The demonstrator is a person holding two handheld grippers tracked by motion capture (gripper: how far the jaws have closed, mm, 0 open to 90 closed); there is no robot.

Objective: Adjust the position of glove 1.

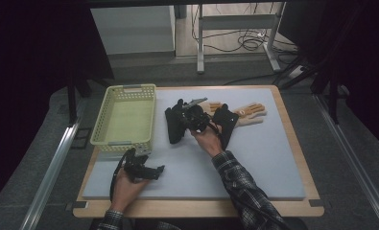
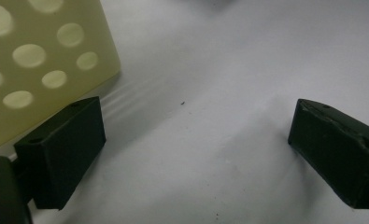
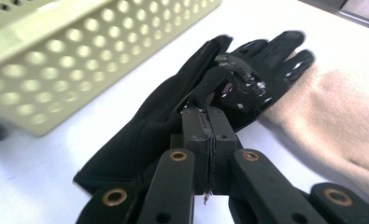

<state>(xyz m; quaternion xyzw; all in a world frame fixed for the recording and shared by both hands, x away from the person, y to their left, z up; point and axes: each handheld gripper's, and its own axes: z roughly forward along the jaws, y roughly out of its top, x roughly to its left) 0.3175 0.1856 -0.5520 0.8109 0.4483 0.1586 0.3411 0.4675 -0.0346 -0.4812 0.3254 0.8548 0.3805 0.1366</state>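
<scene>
Starting at the left, my left gripper (image 1: 146, 170) rests on the mat (image 1: 254, 163) just near of the basket (image 1: 124, 139), jaws spread wide with nothing between them; in the left gripper view only bare mat lies between the pads, with the basket's corner (image 2: 46, 60) beside one of them. If I swing that hand carelessly it could knock the basket askew.

Moving right, the basket is empty, as far as I can see.

Right of it lies a black glove (image 1: 173, 125), and my right gripper (image 1: 196, 120) has its jaws pressed tight together on a fold of the glove (image 3: 210, 86), as the right gripper view shows. The pinch takes only a thin ridge of cloth, so I judge it could slip out as I lift, dropping the glove short of the basket. The limp body may also drag and catch the basket rim.

Further right, a second black glove (image 1: 225, 122) overlaps a pair of tan gloves (image 1: 247, 112); in the right gripper view the gripped glove touches a tan one (image 3: 336, 126). Pulling could tug these neighbours along.
</scene>
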